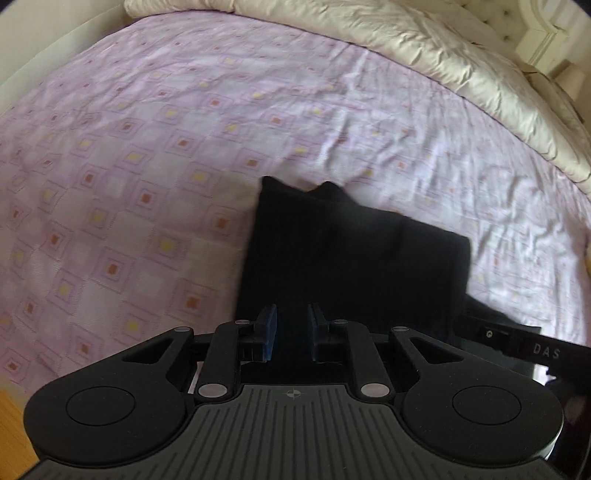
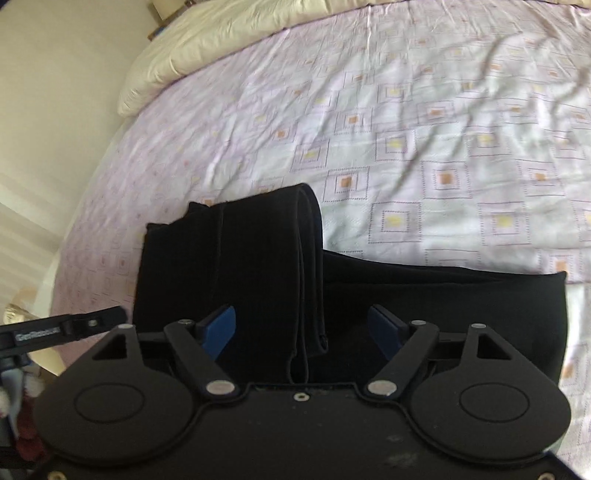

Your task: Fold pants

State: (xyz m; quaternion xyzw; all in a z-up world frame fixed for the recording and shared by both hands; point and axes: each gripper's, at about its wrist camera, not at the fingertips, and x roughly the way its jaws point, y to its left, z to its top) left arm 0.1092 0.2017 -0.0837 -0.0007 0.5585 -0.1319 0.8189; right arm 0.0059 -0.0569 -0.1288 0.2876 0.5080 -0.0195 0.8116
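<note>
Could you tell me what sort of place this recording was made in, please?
Most likely a home bedroom. The black pants lie on a bed with a lilac patterned sheet, a cream duvet is pushed back along the far side, and what looks like a tufted headboard shows in the corner.

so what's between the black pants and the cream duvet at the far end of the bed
Only bare purple patterned sheet, wrinkled, with nothing lying on it between the pants and the duvet. Both wrist views show this stretch.
</note>
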